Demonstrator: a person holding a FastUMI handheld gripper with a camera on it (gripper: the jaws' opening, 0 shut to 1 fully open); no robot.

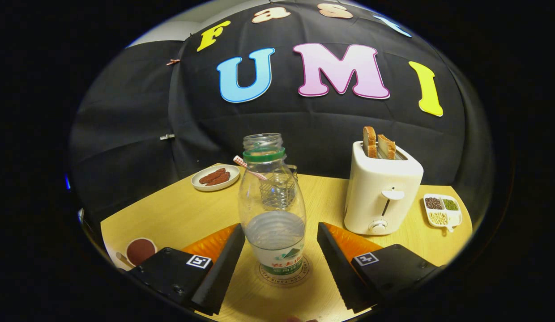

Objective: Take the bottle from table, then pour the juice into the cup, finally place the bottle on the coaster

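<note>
A clear plastic bottle (273,210) with a green neck ring and no cap stands upright on a round coaster (300,273) on the yellow table (179,214). A little liquid fills its lower part. My gripper (279,228) is open, one finger on each side of the bottle. The right finger (335,264) stands clearly off it, while the left finger (224,264) is close to its side. Behind the bottle, partly seen through it, stands a glass cup (292,172) with a checked straw (244,163).
A white toaster (380,192) with two bread slices stands to the right beyond the fingers. Further right lies a divided dish of beans (442,210). A plate of reddish strips (215,177) sits at the back left. A small bowl of brown stuff (141,250) is by the left finger.
</note>
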